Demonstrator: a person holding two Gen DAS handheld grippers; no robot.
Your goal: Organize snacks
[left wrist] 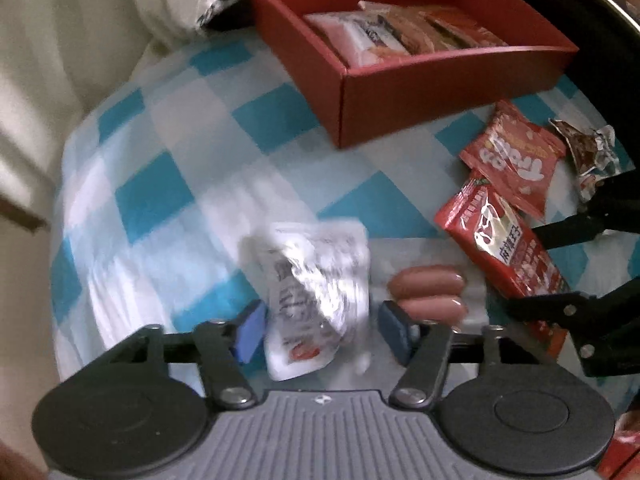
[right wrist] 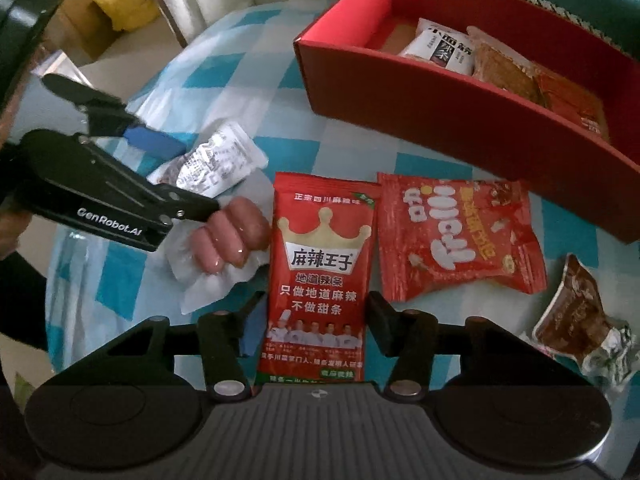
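Your silver sachet (left wrist: 316,300) sits low centre in the left wrist view, on the blue-checked cloth of the worktop (left wrist: 152,196). Your left gripper (left wrist: 320,330) is spread wide around it, pads apart from it. Your right gripper (right wrist: 316,324) gapes astride the red crown packet (right wrist: 320,280), gripping nothing. The red box (right wrist: 460,120) stands upper right.

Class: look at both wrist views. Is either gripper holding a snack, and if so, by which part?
Neither. The left gripper stands open around the silver pouch; the right gripper stands open astride the red crown packet.
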